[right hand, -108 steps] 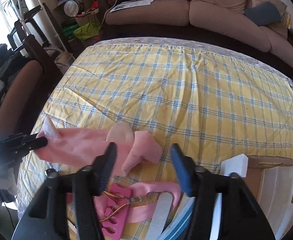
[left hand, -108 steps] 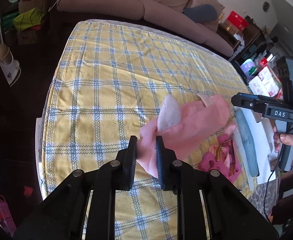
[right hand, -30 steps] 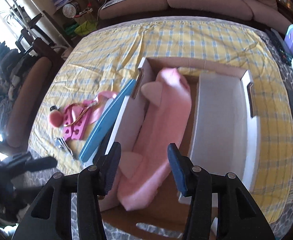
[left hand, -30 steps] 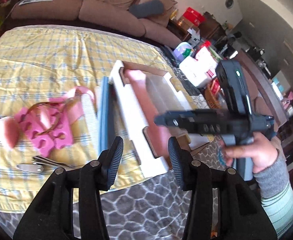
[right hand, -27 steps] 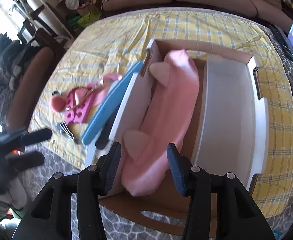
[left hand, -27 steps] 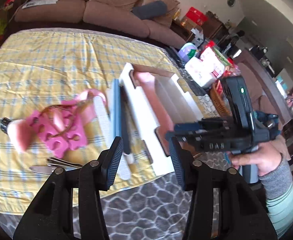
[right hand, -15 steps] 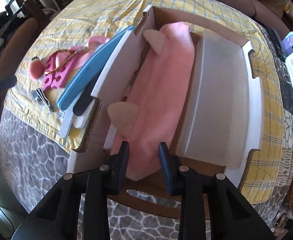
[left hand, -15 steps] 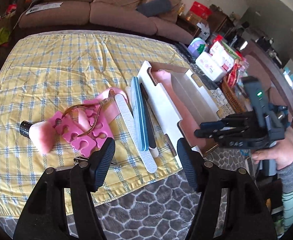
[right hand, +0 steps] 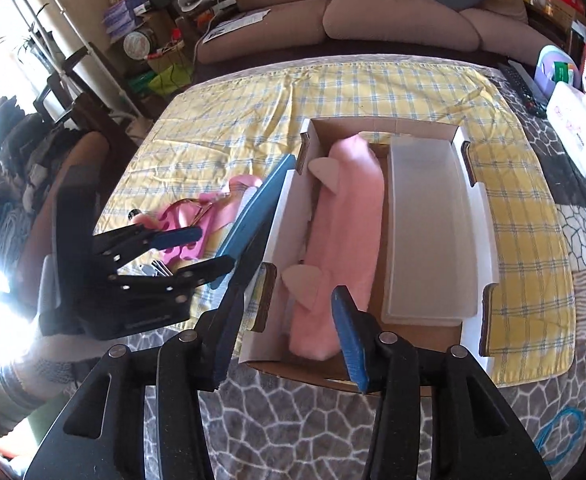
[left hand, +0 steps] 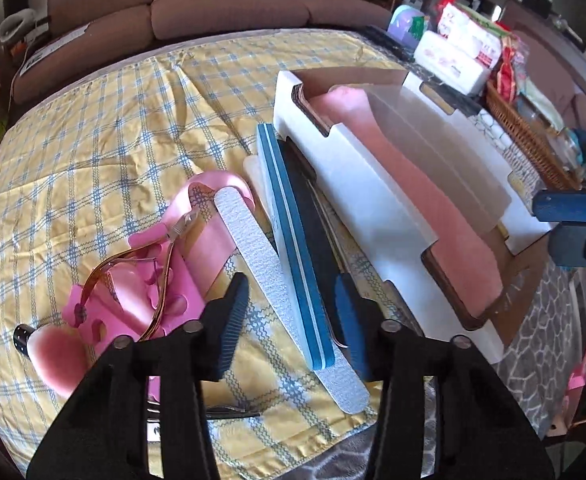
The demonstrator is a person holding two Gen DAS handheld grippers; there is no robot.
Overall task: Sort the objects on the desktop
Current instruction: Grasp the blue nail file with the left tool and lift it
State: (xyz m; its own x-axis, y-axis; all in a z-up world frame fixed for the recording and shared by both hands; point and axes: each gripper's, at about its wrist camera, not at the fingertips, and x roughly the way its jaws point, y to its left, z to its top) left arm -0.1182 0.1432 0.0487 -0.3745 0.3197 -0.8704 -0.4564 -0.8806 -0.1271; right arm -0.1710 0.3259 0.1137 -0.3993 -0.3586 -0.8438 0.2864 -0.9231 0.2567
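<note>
A pink headband with ears lies in the left half of the white cardboard box; it also shows in the left wrist view. My left gripper is open and empty, low over a grey nail file and a blue nail buffer. Left of them lie pink toe separators, cuticle nippers, a pink ribbon and a pink brush. My right gripper is open and empty above the box's near end.
A clear plastic tray fills the box's right half. The yellow checked cloth covers the table. A sofa stands behind. Tissue packs and a wicker basket sit at the right.
The headband was carried from the cloth into the box and let go. Both grippers pulled back. My left gripper has swung down over the files; my right gripper has opened wider.
</note>
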